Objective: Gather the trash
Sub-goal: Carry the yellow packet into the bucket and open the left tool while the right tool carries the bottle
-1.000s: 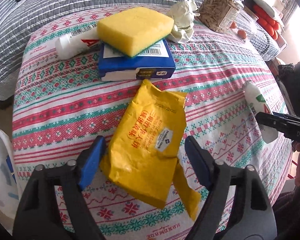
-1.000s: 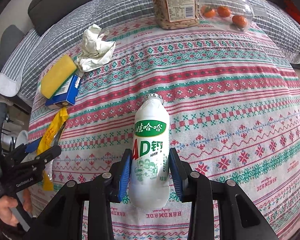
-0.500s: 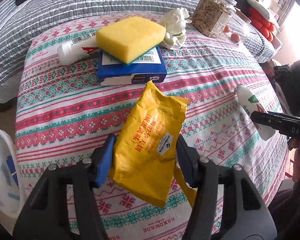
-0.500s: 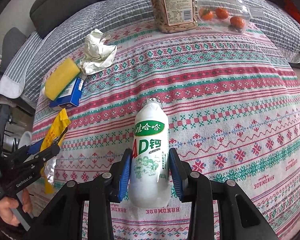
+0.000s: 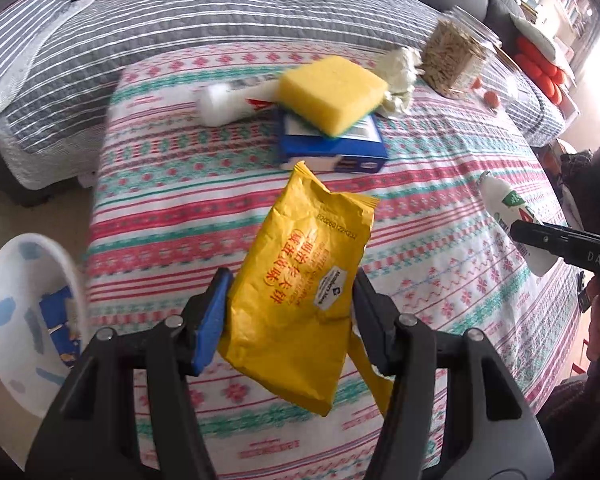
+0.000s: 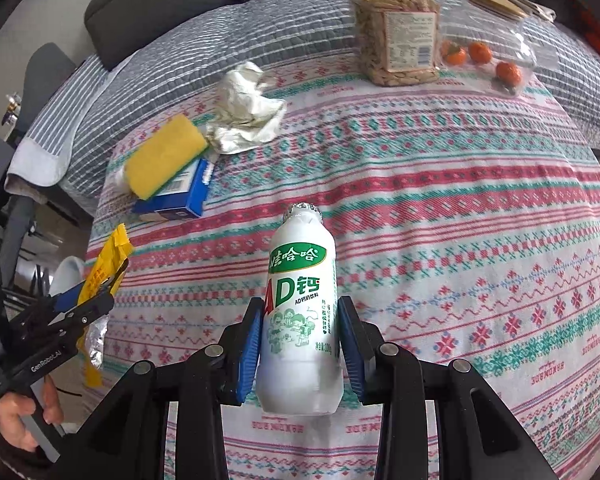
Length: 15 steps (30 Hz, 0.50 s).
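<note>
My left gripper is shut on a crumpled yellow snack bag and holds it up off the patterned tablecloth. It also shows in the right wrist view. My right gripper is shut on a white AD drink bottle, also seen at the right of the left wrist view. A second white bottle lies behind the sponge. A crumpled white wrapper lies at the back of the table.
A yellow sponge rests on a blue box. A jar of snacks and a clear box of small oranges stand at the back. A white bin with scraps inside sits on the floor to the left.
My left gripper closed on the yellow bag, lifted it off the cloth and swung left, bringing the white bin into view. My right gripper kept hold of the bottle.
</note>
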Each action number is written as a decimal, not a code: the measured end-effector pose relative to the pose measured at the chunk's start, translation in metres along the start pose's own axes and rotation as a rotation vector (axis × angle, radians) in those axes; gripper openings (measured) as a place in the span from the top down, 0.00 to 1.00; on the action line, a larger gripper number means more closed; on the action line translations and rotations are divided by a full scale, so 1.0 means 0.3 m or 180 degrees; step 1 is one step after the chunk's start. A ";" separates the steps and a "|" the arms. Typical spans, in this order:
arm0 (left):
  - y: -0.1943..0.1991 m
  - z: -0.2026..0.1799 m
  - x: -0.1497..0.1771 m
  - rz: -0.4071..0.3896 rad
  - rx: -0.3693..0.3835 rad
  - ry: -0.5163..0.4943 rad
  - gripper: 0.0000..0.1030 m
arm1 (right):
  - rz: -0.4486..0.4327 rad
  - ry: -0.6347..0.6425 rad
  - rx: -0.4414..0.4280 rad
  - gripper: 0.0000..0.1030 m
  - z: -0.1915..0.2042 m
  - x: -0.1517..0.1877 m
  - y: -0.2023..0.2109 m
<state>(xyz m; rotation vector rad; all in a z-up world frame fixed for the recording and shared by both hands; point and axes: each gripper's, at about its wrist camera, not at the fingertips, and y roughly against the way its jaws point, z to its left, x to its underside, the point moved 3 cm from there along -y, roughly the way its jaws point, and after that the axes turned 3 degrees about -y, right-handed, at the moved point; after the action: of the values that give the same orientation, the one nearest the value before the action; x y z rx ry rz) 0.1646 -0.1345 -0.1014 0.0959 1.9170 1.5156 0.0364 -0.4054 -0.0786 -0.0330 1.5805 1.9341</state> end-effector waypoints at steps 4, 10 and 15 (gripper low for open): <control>0.021 0.059 0.011 -0.0022 -0.0079 0.0104 0.42 | -0.0025 0.0137 -0.0069 0.64 0.089 0.009 -0.005; 0.064 0.159 0.045 -0.0046 -0.0209 0.0267 0.42 | -0.0015 0.0286 -0.0156 0.64 0.192 0.024 -0.024; 0.105 0.244 0.075 -0.0085 -0.0294 0.0413 0.42 | -0.0011 0.0399 -0.0222 0.64 0.282 0.028 -0.044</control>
<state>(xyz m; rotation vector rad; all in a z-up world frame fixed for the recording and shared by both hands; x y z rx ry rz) 0.1765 -0.0532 -0.0904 -0.0704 1.9367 1.6247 0.0667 -0.3252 -0.0699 -0.1893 1.5906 2.0184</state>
